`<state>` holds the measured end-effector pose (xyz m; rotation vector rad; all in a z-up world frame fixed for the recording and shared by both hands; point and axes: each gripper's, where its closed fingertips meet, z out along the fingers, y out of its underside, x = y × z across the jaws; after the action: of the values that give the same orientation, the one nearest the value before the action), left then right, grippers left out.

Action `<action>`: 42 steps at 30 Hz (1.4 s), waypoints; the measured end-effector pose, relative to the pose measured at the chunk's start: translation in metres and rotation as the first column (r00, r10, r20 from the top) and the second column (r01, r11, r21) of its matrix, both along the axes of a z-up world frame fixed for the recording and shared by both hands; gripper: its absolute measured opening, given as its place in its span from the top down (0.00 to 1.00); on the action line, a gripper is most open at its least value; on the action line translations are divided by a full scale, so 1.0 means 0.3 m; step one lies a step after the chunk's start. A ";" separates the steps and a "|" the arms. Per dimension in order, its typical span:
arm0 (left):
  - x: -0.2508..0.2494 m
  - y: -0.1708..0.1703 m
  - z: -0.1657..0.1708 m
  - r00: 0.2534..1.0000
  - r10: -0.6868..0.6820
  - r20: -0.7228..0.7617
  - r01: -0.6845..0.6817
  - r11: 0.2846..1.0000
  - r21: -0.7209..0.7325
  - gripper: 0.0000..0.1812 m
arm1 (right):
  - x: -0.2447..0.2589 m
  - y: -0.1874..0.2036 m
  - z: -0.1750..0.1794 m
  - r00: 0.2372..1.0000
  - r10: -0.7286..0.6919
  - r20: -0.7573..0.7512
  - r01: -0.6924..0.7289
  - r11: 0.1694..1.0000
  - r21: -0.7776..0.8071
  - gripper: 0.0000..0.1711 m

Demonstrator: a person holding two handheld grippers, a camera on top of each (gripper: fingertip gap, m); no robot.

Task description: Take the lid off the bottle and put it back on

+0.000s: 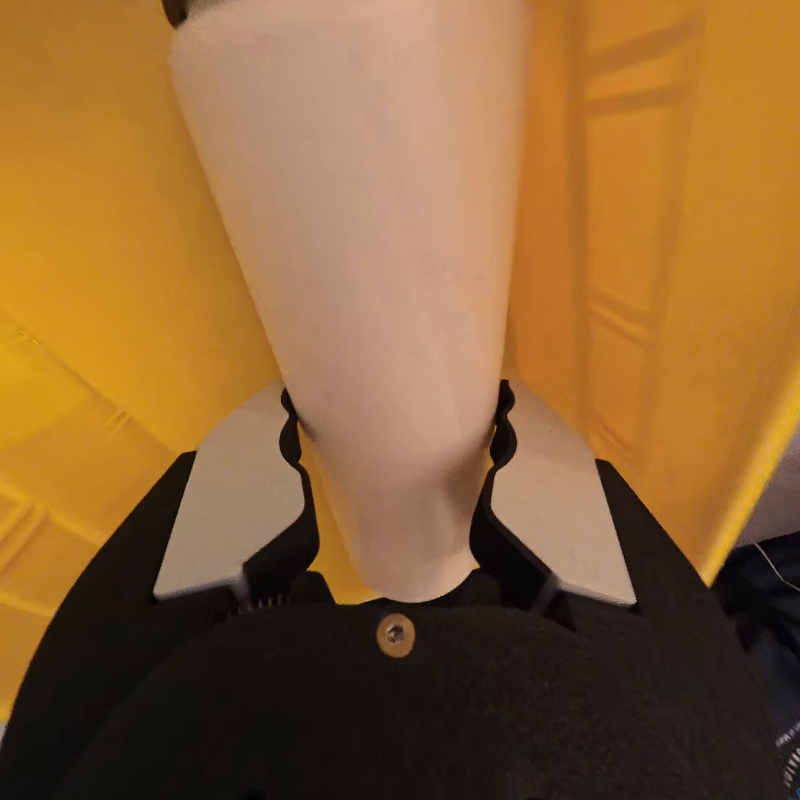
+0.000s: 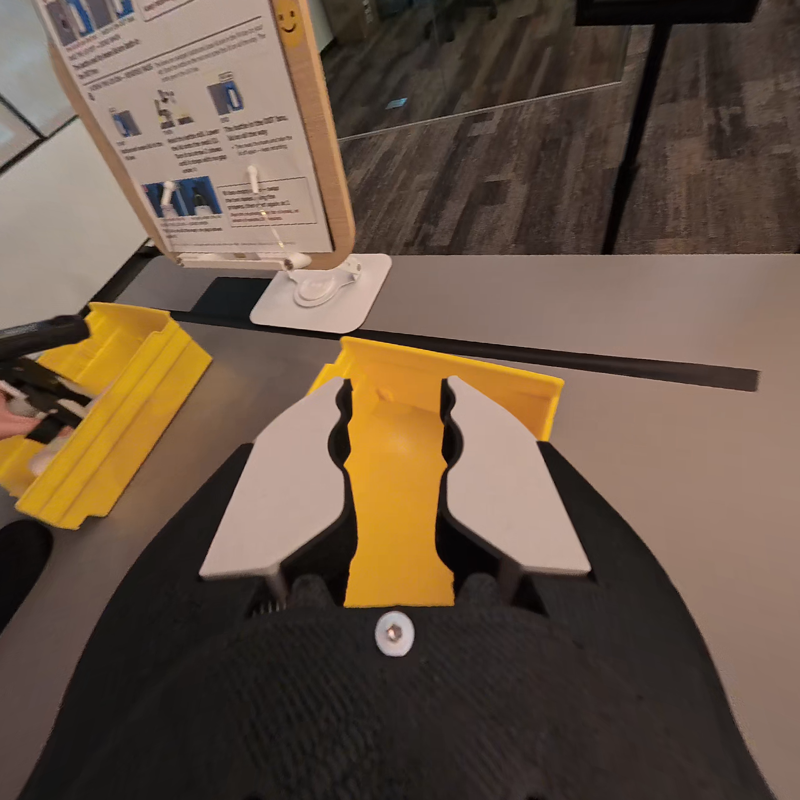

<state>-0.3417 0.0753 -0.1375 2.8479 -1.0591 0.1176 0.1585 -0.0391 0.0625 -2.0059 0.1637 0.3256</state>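
A white printed instruction sheet point(image 2: 195, 130) on a wood-edged upright board, upper left of the right wrist view, carries small blurred text; a yellow smiley sticker point(image 2: 289, 21) sits on its edge.

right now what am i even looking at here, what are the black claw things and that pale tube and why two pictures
There is no robot here. A person holds a handheld two-finger gripper in each hand, and each gripper carries a camera that looks forward along its own fingers, so you get one picture per gripper.

The left wrist view shows the left gripper closed on a pale, cream-coloured bottle, with a yellow tray filling the background. The bottle's top is cut off by the frame, so I cannot tell about the lid.

The right wrist view shows the right gripper open and holding nothing, above a second yellow tray on a grey table. At its left edge you can see the left gripper working in the first tray. Further back stands a printed instruction board on a white base.
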 end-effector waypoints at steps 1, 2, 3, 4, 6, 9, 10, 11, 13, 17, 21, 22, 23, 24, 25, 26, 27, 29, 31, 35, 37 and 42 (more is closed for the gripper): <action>0.002 0.001 -0.003 1.000 0.003 0.010 -0.003 1.000 -0.002 0.52 | -0.016 0.004 0.002 1.000 0.021 -0.009 -0.021 1.000 0.002 0.77; 0.003 0.009 -0.001 1.000 0.004 0.025 -0.004 1.000 0.010 0.52 | -0.032 0.008 0.005 0.999 0.042 -0.013 -0.042 0.999 0.005 0.77; 0.000 0.020 -0.001 0.999 0.004 0.037 -0.005 1.000 0.028 0.52 | -0.050 0.012 0.009 0.998 0.063 -0.014 -0.063 0.998 0.010 0.78; -0.005 0.027 -0.001 0.999 0.007 0.050 -0.010 0.999 0.041 0.52 | -0.071 0.016 0.017 0.996 0.085 -0.013 -0.085 0.996 0.020 0.78; -0.013 0.043 0.008 0.996 0.017 0.093 -0.024 0.997 0.068 0.52 | -0.123 0.024 0.037 0.991 0.133 -0.009 -0.132 0.990 0.041 0.79; -0.013 0.069 0.060 0.977 0.027 0.213 -0.053 0.992 0.118 0.52 | -0.230 0.039 0.075 0.975 0.220 0.006 -0.220 0.972 0.084 0.80; -0.011 0.077 0.089 0.964 0.027 0.265 -0.066 0.988 0.139 0.52 | -0.272 0.046 0.086 0.968 0.252 0.013 -0.252 0.963 0.098 0.80; -0.008 0.084 0.123 0.949 0.020 0.316 -0.075 0.984 0.163 0.52 | -0.315 0.053 0.096 0.959 0.282 0.023 -0.283 0.953 0.109 0.80; 0.013 0.086 0.210 0.909 -0.042 0.415 -0.062 0.971 0.233 0.52 | -0.405 0.070 0.112 0.940 0.335 0.059 -0.340 0.931 0.134 0.81; 0.174 -0.021 0.456 0.753 -0.350 0.557 0.046 0.872 0.487 0.52 | -0.639 0.091 0.171 0.864 0.467 0.186 -0.502 0.821 0.271 0.80; 0.428 -0.254 0.635 0.479 -0.647 0.593 0.106 0.713 0.693 0.52 | -0.866 0.049 0.204 0.751 0.610 0.254 -0.657 0.650 0.382 0.60; 0.489 -0.302 0.642 0.417 -0.685 0.597 0.102 0.688 0.718 0.52 | -0.896 0.042 0.209 0.736 0.619 0.274 -0.673 0.622 0.401 0.54; 0.544 -0.339 0.635 0.368 -0.708 0.603 0.089 0.672 0.735 0.52 | -0.915 0.036 0.218 0.731 0.617 0.290 -0.676 0.601 0.426 0.48; 0.595 -0.368 0.615 0.331 -0.716 0.615 0.072 0.669 0.740 0.52 | -0.932 0.023 0.228 0.718 0.628 0.299 -0.687 0.573 0.447 0.46; 0.638 -0.387 0.587 0.308 -0.716 0.627 0.052 0.671 0.740 0.52 | -0.945 0.007 0.233 0.703 0.649 0.291 -0.698 0.552 0.456 0.46; 0.673 -0.396 0.555 0.294 -0.720 0.629 0.026 0.664 0.747 0.52 | -0.951 -0.002 0.234 0.694 0.669 0.267 -0.703 0.547 0.456 0.46; 0.699 -0.399 0.522 0.287 -0.732 0.619 0.002 0.646 0.763 0.52 | -0.952 -0.005 0.225 0.688 0.687 0.235 -0.705 0.556 0.441 0.46; 0.730 -0.397 0.458 0.294 -0.757 0.583 -0.028 0.603 0.797 0.52 | -0.954 0.006 0.183 0.679 0.718 0.151 -0.710 0.591 0.383 0.45; 0.743 -0.394 0.405 0.303 -0.770 0.561 -0.039 0.578 0.815 0.52 | -0.973 0.015 0.133 0.650 0.756 0.076 -0.733 0.598 0.325 0.45; 0.739 -0.373 0.316 0.345 -0.756 0.557 -0.030 0.584 0.811 0.52 | -1.021 0.040 0.021 0.609 0.791 0.051 -0.784 0.591 0.192 0.55; 0.730 -0.365 0.286 0.354 -0.754 0.553 -0.022 0.585 0.811 0.52 | -1.035 0.047 -0.022 0.603 0.794 0.078 -0.796 0.592 0.128 0.55; 0.680 -0.363 0.430 0.254 -0.814 0.522 -0.262 0.462 0.848 0.48 | -1.078 0.051 -0.103 0.573 0.805 0.154 -0.817 0.577 0.022 0.55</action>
<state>-0.1375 -0.0336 -0.0086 2.8818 -2.6053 2.1208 -0.1648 -0.0237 0.0316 -1.8807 -0.8992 0.7686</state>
